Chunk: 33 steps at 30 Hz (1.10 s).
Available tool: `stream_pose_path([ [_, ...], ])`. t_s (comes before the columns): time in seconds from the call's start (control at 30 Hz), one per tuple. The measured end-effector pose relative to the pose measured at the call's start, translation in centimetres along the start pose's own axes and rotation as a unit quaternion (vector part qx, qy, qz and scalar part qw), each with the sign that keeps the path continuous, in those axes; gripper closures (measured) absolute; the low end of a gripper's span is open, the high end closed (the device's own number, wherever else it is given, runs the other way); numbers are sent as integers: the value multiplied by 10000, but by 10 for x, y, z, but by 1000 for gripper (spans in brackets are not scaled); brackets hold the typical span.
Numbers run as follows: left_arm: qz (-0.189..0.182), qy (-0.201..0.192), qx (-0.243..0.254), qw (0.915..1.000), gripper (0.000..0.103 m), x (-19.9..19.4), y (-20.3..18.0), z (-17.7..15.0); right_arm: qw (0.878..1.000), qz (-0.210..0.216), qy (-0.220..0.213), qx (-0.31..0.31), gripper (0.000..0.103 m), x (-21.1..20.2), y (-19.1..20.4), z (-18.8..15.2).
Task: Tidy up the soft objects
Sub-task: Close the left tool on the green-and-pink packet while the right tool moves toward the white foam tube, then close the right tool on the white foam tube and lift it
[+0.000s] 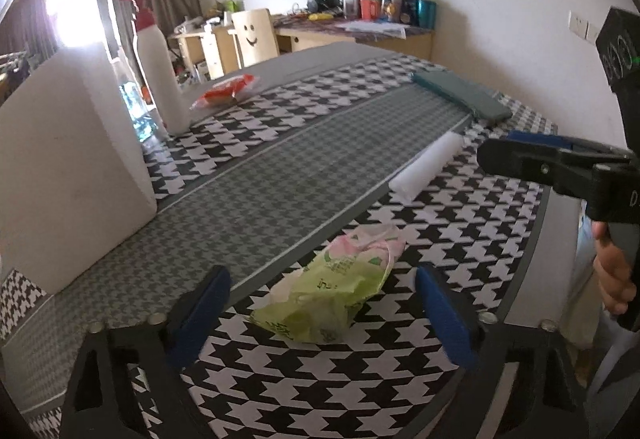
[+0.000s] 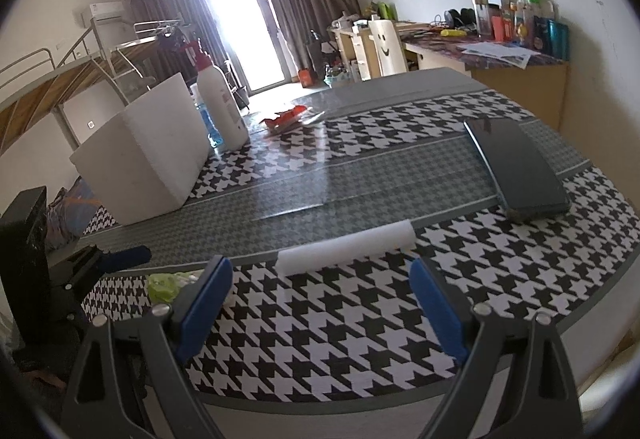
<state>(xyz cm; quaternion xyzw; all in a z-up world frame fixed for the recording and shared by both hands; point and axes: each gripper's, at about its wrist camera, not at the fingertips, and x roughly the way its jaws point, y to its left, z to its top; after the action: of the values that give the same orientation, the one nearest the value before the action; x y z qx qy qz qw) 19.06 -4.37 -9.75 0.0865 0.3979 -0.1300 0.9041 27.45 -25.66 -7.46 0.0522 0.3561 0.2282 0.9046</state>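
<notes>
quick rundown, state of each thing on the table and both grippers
left gripper: open, jaws either side of the green packet, not pressing it
right gripper: open, nothing between the jaws
green packet: crumpled, lying on the tablecloth
white foam roll: lying flat, untouched
dark green pad: lying flat
white box: upright
spray bottle: upright, capped
red wrapper: lying crumpled

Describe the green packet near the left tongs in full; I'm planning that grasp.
The green packet is a crumpled soft pouch of thin glossy film, lime green with pink and white print at its far end. It lies flat and slack on the houndstooth tablecloth, beside the grey centre strip. It sits between and just ahead of the open left tongs, whose blue pads do not touch it. Only the cloth touches it.
</notes>
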Motion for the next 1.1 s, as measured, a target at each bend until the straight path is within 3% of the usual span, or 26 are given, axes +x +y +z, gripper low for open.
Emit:
stream_pose_path([
  [0.17, -78, 288, 53, 9995, 44, 13, 0, -2, 9999, 8, 82, 59, 10, 5, -1, -1],
  [0.3, -248, 304, 54, 9992, 61, 12, 0, -2, 9999, 5, 120, 49, 10, 7, 1, -2],
  [0.33, -227, 306, 61, 9993, 69, 12, -1, -2, 9999, 15, 135, 43, 10, 8, 2, -2],
  [0.5, -487, 154, -81, 9987, 73, 7, -1, 0, 9997, 6, 205, 139, 10, 15, 1, -3],
  [0.73, -423, -257, -330, 9982, 73, -11, 11, 5, 9991, -43, 284, 298, 10, 22, 0, -3],
  [1.1, -414, -461, -353, 9975, 73, -16, 22, 6, 9955, -100, 516, 791, 10, 40, -8, 3],
])
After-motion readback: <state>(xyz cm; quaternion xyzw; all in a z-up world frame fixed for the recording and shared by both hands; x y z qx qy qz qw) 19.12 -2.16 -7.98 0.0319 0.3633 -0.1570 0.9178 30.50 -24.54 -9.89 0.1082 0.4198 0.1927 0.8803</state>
